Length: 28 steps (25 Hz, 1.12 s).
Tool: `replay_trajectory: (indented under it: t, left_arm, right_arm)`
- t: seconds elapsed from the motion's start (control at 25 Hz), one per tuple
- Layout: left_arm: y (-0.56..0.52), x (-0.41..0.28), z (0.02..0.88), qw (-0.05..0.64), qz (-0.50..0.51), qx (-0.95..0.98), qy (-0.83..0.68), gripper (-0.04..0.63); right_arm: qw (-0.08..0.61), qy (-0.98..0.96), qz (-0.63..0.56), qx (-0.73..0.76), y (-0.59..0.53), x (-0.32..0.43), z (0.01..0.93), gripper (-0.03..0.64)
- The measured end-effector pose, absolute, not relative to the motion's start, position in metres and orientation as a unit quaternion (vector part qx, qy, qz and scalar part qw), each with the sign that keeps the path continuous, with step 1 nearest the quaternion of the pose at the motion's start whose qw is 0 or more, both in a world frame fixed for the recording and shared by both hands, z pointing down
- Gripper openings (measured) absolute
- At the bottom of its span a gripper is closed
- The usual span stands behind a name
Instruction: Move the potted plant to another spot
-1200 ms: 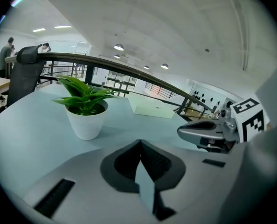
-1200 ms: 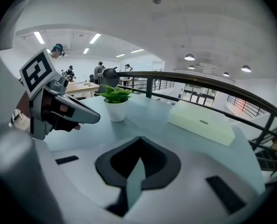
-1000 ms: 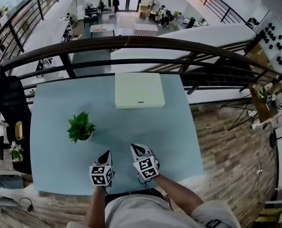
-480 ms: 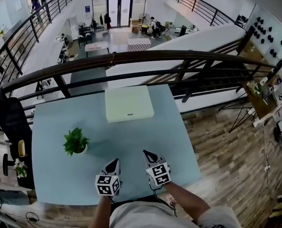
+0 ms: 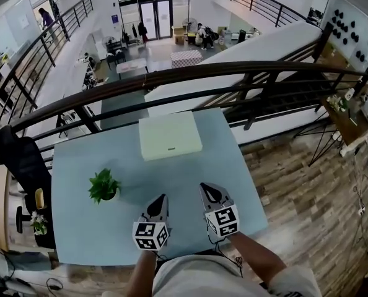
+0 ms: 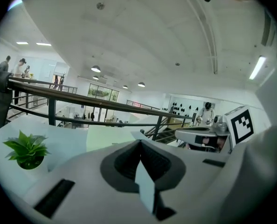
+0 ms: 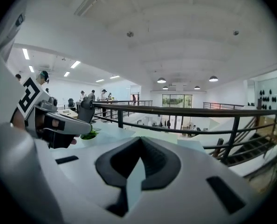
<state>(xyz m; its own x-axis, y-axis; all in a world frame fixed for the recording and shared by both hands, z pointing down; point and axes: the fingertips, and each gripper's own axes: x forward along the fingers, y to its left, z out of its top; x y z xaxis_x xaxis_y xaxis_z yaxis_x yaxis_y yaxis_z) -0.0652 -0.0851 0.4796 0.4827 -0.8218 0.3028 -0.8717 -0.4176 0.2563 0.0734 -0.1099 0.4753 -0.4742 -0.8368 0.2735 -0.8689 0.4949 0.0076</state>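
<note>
The small potted plant [image 5: 103, 186], green leaves in a white pot, stands on the left part of the pale blue table [image 5: 190, 172]. It also shows low left in the left gripper view [image 6: 27, 149] and, partly hidden, in the right gripper view [image 7: 89, 134]. My left gripper [image 5: 161, 198] hovers over the table's near side, right of the plant and apart from it, jaws shut and empty [image 6: 140, 141]. Beside it my right gripper [image 5: 205, 187] is also shut on nothing [image 7: 140, 139]. Both point roughly towards the railing.
A flat white box [image 5: 170, 135] lies at the table's far edge. A dark railing [image 5: 171, 76] runs behind the table over a drop to a lower floor. A black chair [image 5: 23, 166] stands at the left; wooden floor [image 5: 295, 184] at the right.
Both grippers have lifted off the table's near edge and now point more level, side by side. The plant stands where it was on the table.
</note>
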Motion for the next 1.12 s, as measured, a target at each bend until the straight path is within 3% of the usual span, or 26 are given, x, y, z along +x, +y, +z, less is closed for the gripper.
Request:
replay_trajectory:
  t: [0.6,1.12]
  left_arm:
    - [-0.11,-0.063,0.364,0.068,-0.013,0.841,-0.536,0.012]
    - [-0.104,-0.08,0.361,0.057,-0.003,0.832,-0.552,0.012]
  right_arm:
    - [0.043,-0.864,-0.03,0.501,-0.131,0.066,0.366,0.003]
    - [0.035,-0.857,-0.05,0.511,-0.131,0.065,0.351,0.003]
